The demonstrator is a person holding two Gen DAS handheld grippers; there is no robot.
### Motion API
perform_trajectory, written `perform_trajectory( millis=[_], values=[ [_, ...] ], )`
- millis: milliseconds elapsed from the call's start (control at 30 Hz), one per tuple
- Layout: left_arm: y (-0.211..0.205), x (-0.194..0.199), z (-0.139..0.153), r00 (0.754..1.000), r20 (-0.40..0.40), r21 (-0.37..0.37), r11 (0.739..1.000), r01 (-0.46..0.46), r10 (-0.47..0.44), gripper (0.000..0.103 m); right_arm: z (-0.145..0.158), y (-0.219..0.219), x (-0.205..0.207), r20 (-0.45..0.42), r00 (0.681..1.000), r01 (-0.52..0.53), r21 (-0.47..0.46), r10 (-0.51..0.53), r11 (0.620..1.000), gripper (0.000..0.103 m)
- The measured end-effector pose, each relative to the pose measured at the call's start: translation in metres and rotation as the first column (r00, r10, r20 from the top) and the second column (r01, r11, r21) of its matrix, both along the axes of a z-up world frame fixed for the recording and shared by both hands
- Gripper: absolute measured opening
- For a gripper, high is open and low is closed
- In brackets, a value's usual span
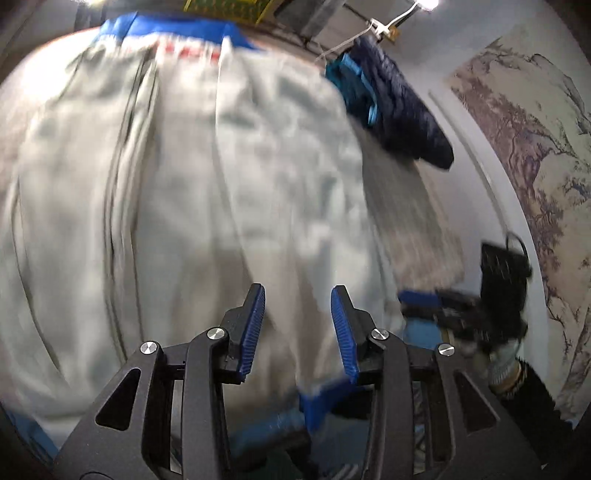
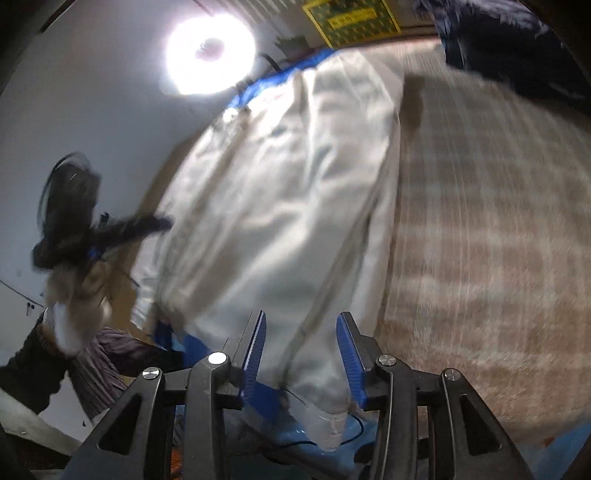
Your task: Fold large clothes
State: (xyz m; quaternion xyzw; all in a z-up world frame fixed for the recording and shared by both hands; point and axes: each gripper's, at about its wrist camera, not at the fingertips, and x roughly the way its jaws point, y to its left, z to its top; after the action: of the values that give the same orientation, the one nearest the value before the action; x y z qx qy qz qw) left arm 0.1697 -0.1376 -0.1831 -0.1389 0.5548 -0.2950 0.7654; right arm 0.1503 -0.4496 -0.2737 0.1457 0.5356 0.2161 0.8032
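A large white garment (image 1: 203, 166) with blue trim (image 1: 166, 26) at its far end lies lengthwise on a checked bed cover (image 2: 480, 221). My left gripper (image 1: 297, 291) hovers over the garment's near part, jaws open, with nothing pinched between the blue pads. In the right wrist view the garment (image 2: 280, 184) runs away from my right gripper (image 2: 302, 317), which is open; the near hem lies loosely between and under its fingers. Each gripper shows as a dark blur in the other's view: the right gripper (image 1: 424, 302) at the right, the left gripper (image 2: 155, 223) at the left.
A dark blue quilted jacket (image 1: 402, 107) and a teal item (image 1: 351, 81) lie on the bed cover (image 1: 406, 206) beyond the garment, by a white hanger (image 1: 384, 26). A painted wall hanging (image 1: 535, 147) is on the right. A bright lamp (image 2: 208, 55) glares at the far left.
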Motion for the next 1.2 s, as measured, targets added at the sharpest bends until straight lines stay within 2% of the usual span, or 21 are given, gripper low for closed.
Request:
perform_trajectory(
  millis=[100,233,367,400,433,467,533,667,767,833,933,1000,1067,1200],
  values=[
    [0.003,-0.017,-0.021,0.998,-0.055,-0.019,1.0,-0.015,0.014,0.037,-0.015,0.002,0.002,-0.048,0.999,0.013,0.035,-0.012,0.999,0.043],
    [-0.002,-0.034,-0.045,0.992,-0.127,-0.054,0.998,-0.019,0.012,0.037,-0.018,0.007,0.004,-0.045,0.999,0.016,0.045,-0.014,0.999,0.042],
    [-0.014,-0.043,-0.056,0.987,-0.157,-0.116,0.993,0.017,-0.035,0.036,-0.021,0.013,0.009,-0.038,0.999,0.026,0.038,-0.024,0.999,0.029],
    [-0.016,-0.044,-0.057,0.987,-0.157,-0.128,0.992,0.015,-0.036,0.033,-0.022,0.013,0.01,-0.035,0.999,0.027,0.039,-0.025,0.999,0.02],
    [-0.019,-0.046,-0.058,0.987,-0.158,-0.133,0.991,0.019,-0.041,0.019,-0.023,0.015,0.011,-0.033,0.999,0.026,0.041,-0.024,0.999,0.007],
    [-0.022,-0.047,-0.059,0.986,-0.157,-0.129,0.991,0.027,-0.047,0.009,-0.024,0.016,0.012,-0.033,0.999,0.025,0.038,-0.024,0.999,0.003],
    [-0.028,-0.052,-0.058,0.987,-0.147,-0.13,0.991,0.042,-0.061,0.006,-0.024,0.017,0.012,-0.026,0.999,0.028,0.024,-0.028,0.999,0.0],
    [-0.034,-0.056,-0.052,0.987,-0.141,-0.182,0.982,0.051,-0.077,0.004,-0.009,0.014,0.007,0.011,1.0,0.028,-0.029,-0.028,0.999,0.0],
    [-0.043,-0.056,-0.045,0.989,-0.12,-0.205,0.977,0.059,-0.085,0.003,0.01,-0.002,0.004,0.037,0.997,0.066,-0.014,-0.065,0.998,0.0],
    [-0.053,-0.056,-0.041,0.99,-0.092,-0.196,0.977,0.085,-0.105,0.003,0.023,-0.012,0.004,0.065,0.994,0.085,0.001,-0.085,0.996,0.0],
    [-0.063,-0.059,-0.047,0.99,-0.071,-0.14,0.984,0.112,-0.123,0.003,0.03,-0.016,0.002,0.088,0.993,0.084,-0.012,-0.083,0.996,0.0],
    [-0.067,-0.061,-0.057,0.99,-0.058,-0.071,0.99,0.125,-0.129,0.002,0.015,-0.013,0.005,0.039,0.996,0.087,-0.034,-0.086,0.996,0.0],
    [-0.063,-0.063,-0.062,0.989,-0.064,-0.066,0.99,0.127,-0.131,0.001,-0.003,-0.006,0.005,-0.013,0.997,0.072,-0.067,-0.073,0.995,0.0],
    [-0.061,-0.069,-0.062,0.989,-0.042,-0.034,0.989,0.142,-0.144,0.001,-0.015,-0.002,0.002,-0.04,0.998,0.045,-0.097,-0.049,0.994,0.0]
  ],
)
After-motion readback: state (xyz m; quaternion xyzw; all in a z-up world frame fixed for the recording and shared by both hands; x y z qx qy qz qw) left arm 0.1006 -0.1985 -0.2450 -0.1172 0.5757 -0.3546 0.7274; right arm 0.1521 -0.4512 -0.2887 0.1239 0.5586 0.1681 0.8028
